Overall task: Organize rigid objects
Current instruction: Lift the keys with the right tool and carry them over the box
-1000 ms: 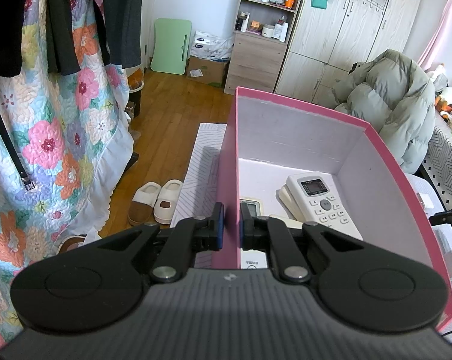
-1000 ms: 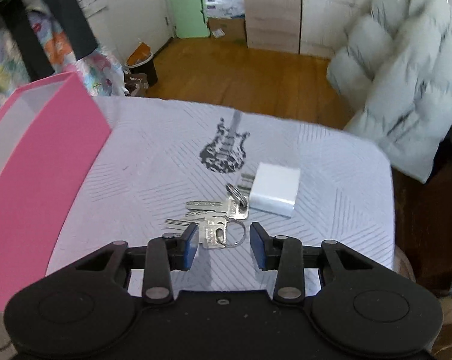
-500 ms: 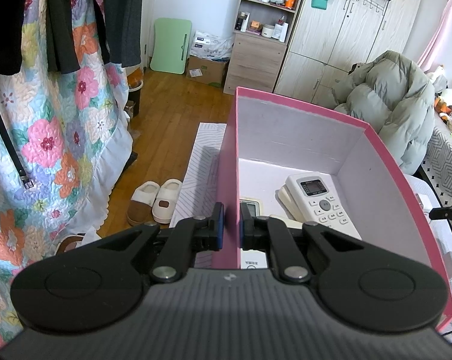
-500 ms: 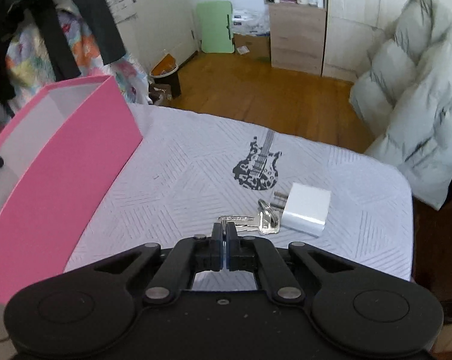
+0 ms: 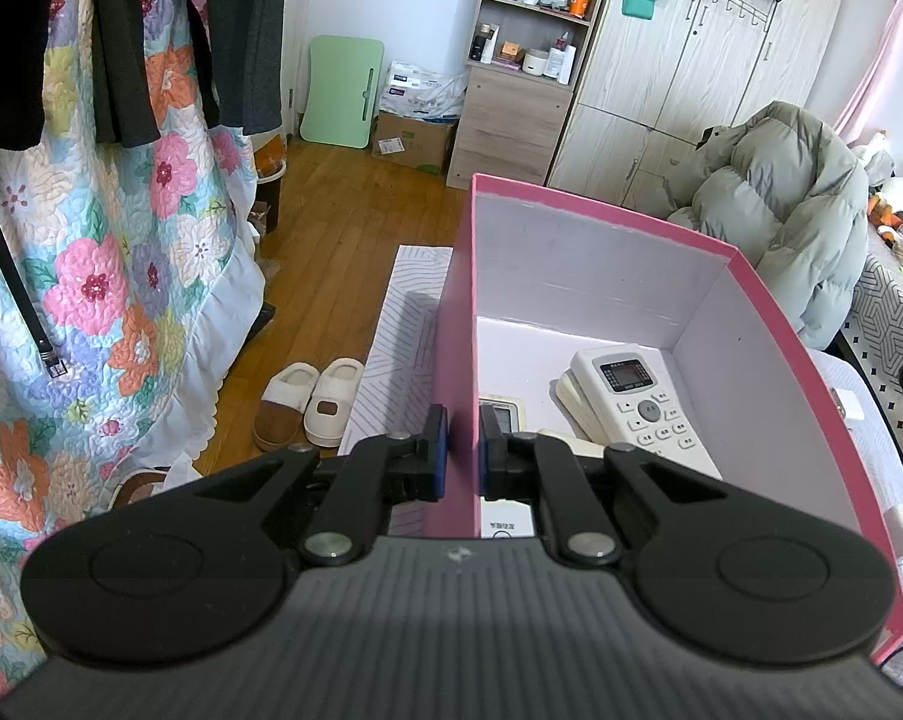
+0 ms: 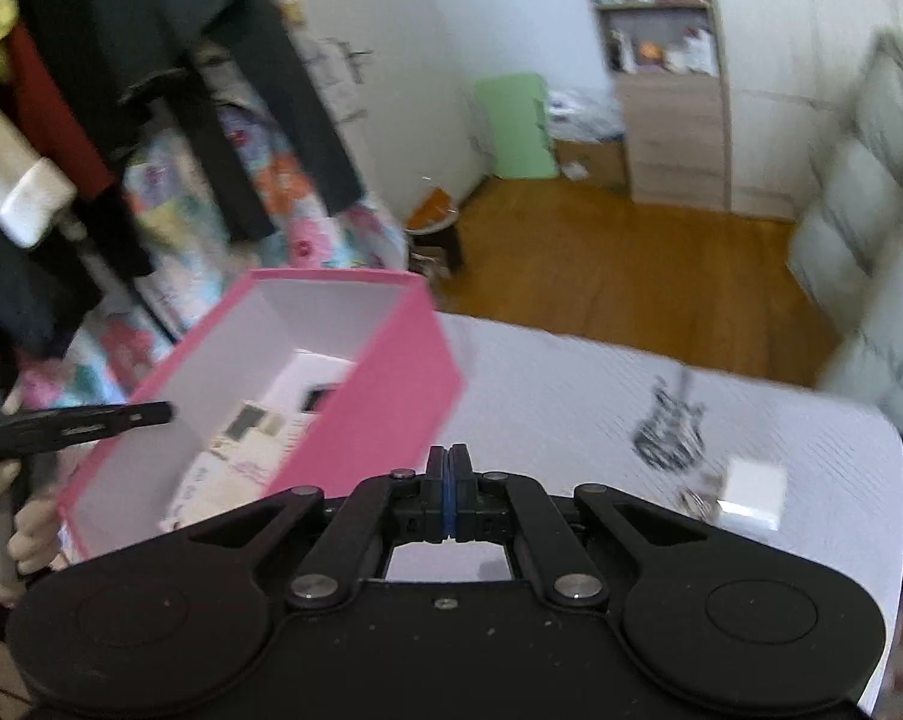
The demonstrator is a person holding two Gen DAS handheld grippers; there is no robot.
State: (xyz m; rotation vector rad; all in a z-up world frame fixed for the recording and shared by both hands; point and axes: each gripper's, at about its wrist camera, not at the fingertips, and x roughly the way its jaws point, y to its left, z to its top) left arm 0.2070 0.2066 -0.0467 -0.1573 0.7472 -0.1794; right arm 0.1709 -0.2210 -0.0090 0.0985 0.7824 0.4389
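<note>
My left gripper (image 5: 462, 456) is shut on the left wall of the pink box (image 5: 601, 210), one pad on each side. Inside the box lie a white remote (image 5: 643, 414) and a second remote with a small display (image 5: 502, 414). In the blurred right wrist view, my right gripper (image 6: 449, 462) is shut, pads together, with nothing visible between them. It hovers over the white table cover (image 6: 571, 396) beside the box's near wall (image 6: 391, 396). A bunch of keys (image 6: 694, 501) and a white charger (image 6: 751, 489) lie on the cover to its right.
A person's hand (image 6: 25, 528) holds the left gripper at the box's far side. Slippers (image 5: 313, 402) sit on the wooden floor beside a floral quilt (image 5: 91, 276). A grey puffer jacket (image 5: 781, 210) is draped behind the table. A guitar print (image 6: 670, 426) marks the cover.
My right gripper shut from open over the keys, then rose and swung left toward the pink box. The keys and charger stayed on the cover. The left gripper kept still.
</note>
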